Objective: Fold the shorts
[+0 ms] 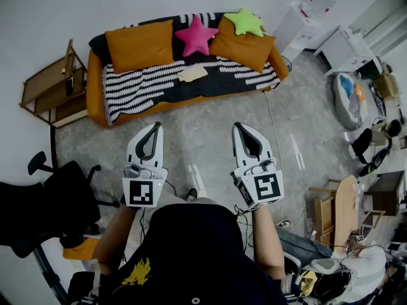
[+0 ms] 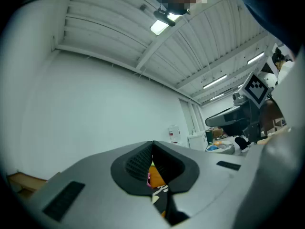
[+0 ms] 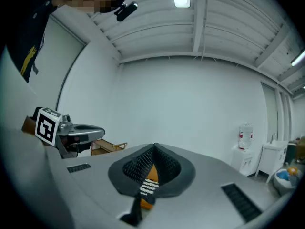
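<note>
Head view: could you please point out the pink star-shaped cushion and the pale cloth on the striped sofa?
Pink star-shaped cushion [image 1: 196,35]: head view, centre of the star.
Pale cloth [image 1: 193,73]: head view, middle of the cloth.

Pale cream shorts [image 1: 192,74], lying loosely flat, mid-seat on the striped blanket [image 1: 140,84] of the orange sofa [image 1: 95,94]

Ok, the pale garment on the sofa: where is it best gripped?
Probably at one end of its near edge, from above and from the sofa's open front: the garment lies flat on the striped throw, with cushions behind it. The waistband is too small to tell.
</note>
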Motion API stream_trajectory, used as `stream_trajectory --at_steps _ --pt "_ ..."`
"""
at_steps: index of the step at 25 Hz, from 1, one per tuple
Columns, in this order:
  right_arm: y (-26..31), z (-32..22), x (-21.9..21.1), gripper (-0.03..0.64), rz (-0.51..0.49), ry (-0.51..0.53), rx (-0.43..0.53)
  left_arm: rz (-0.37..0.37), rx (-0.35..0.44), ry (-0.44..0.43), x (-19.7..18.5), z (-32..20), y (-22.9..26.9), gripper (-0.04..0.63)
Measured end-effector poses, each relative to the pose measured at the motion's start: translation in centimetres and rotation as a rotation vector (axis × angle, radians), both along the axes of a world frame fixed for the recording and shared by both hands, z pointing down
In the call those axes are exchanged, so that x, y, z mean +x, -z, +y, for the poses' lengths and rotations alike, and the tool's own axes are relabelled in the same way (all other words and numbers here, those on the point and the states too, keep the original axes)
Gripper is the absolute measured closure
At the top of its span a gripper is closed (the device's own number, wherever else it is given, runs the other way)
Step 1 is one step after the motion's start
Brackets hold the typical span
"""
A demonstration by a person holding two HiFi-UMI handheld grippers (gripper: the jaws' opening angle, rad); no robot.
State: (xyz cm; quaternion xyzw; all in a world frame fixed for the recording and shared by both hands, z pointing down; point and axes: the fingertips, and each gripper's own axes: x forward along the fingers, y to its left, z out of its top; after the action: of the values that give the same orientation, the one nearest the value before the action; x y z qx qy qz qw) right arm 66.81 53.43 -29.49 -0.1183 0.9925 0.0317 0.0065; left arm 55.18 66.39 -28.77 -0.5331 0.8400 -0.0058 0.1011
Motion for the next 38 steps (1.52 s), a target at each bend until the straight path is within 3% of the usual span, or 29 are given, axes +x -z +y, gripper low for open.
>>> stream_trajectory --at_steps 4,8,12,16,21,26,27,28,34,38 --pt "-1.2 0.6 3.8 0.604 0.05 -0.034 -0.03 0.041 -0.039 0.053 1.6 3.3 -1.1 0.581" --pt "-0.7 1.2 4.4 0.601 0.004 -0.1 -0.026 0.144 -0.028 0.122 -0.1 7.2 -1.3 0.581" --pt "-2.0 0.7 5.7 0.601 0.054 -0.126 -0.019 0.022 -0.105 0.147 0.4 7.8 -1.1 0.581" --pt "-2.6 2.3 6.2 0.601 0.031 -0.126 -0.052 0.002 -0.14 0.129 1.5 8.8 -1.2 0.581" --pt "-2.7 2.0 7.1 0.601 0.014 -0.134 -0.029 -0.03 -0.023 0.109 3.6 5.7 0.7 0.581" --pt "-3.3 1.9 6.3 0.601 0.031 -0.188 -0.018 0.006 -0.055 0.09 2.7 6.0 0.1 0.581" --pt "-3.6 1.5 5.9 0.565 0.036 -0.191 -0.025 -0.005 -0.083 0.093 2.3 6.1 -0.3 0.581" --pt "-3.8 1.0 5.8 0.486 0.04 -0.189 -0.035 -0.015 -0.104 0.092 2.2 5.8 -0.7 0.581" --pt "-3.9 -1.3 8.0 0.456 0.046 -0.224 -0.043 -0.047 -0.126 0.045 4.1 2.6 -0.6 0.58" --pt "-4.4 -1.8 8.4 0.4 0.037 -0.236 -0.06 -0.061 -0.067 0.004 4.9 1.4 0.3 0.487"
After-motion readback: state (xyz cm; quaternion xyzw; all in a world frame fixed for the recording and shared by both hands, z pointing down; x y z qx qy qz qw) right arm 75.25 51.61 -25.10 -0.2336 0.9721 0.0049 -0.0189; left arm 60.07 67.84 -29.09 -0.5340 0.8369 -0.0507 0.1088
